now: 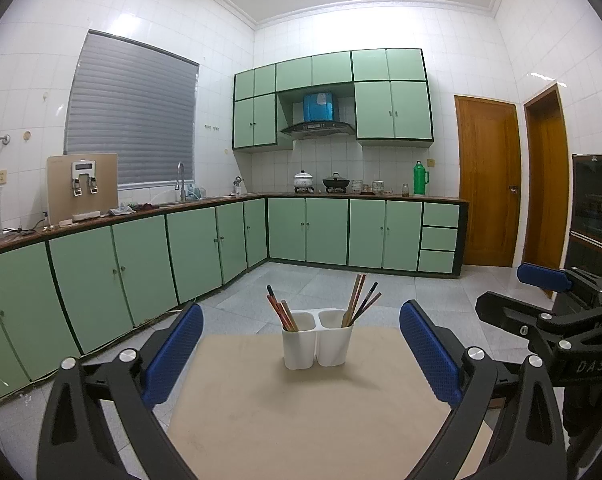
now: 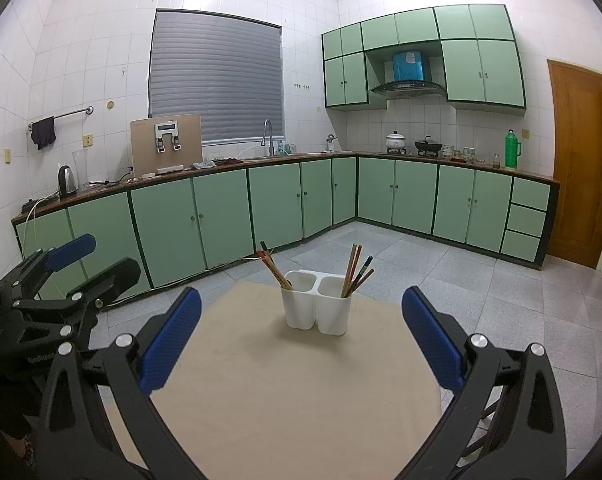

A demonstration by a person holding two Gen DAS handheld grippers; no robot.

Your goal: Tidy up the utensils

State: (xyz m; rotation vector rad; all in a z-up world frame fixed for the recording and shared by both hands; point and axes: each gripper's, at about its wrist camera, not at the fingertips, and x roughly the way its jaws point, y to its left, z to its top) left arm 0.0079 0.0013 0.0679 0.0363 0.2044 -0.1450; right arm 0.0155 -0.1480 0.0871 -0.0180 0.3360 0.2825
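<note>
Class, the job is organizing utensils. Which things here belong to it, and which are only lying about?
Belongs: white two-compartment holder; chopsticks in its left compartment; chopsticks in its right compartment; left gripper, right gripper, both open.

Lying about: kettle; green thermos; pots.

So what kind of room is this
A home kitchen, most likely: green cabinets under a counter, a sink tap, and pots on a stove beneath a range hood.
</note>
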